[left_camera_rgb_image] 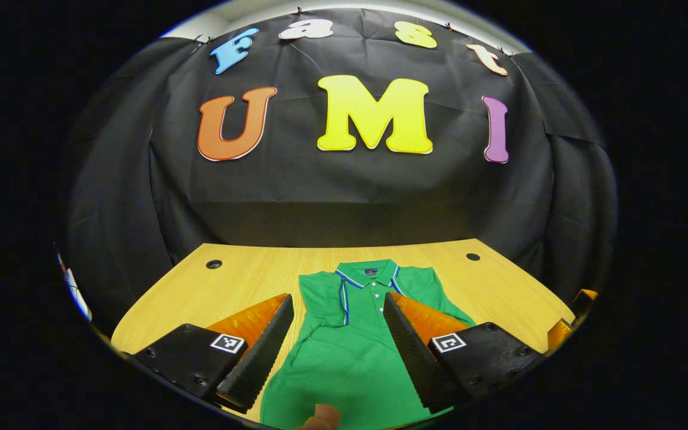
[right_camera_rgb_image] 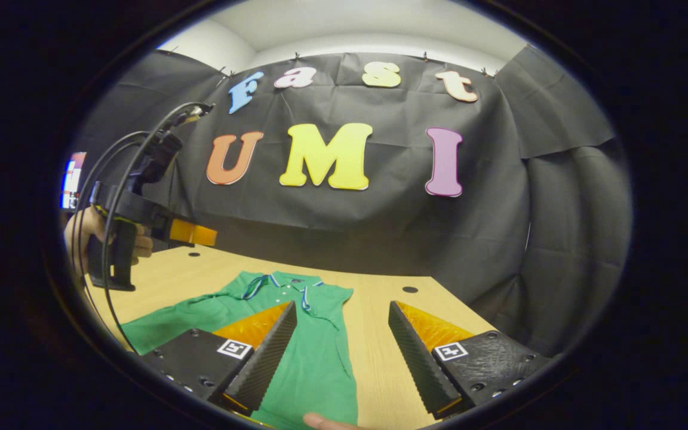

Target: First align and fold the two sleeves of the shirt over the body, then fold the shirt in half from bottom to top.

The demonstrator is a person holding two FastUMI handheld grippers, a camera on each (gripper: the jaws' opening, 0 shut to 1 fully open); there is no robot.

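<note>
Fingers (left_camera_rgb_image: 260,352) of both grippers spread wide above the green shirt (left_camera_rgb_image: 350,352), lying flat, sleeves folded in.

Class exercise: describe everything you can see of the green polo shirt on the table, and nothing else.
The green polo shirt lies flat on the wooden table, front up, collar at the far end. The collar and buttoned placket carry blue and white trim. The cloth looks like a soft knit. In the right gripper view one side lies narrow and straight, as if folded in, while the other sleeve spreads outward. Both tongs hover open above it, not touching.
</note>
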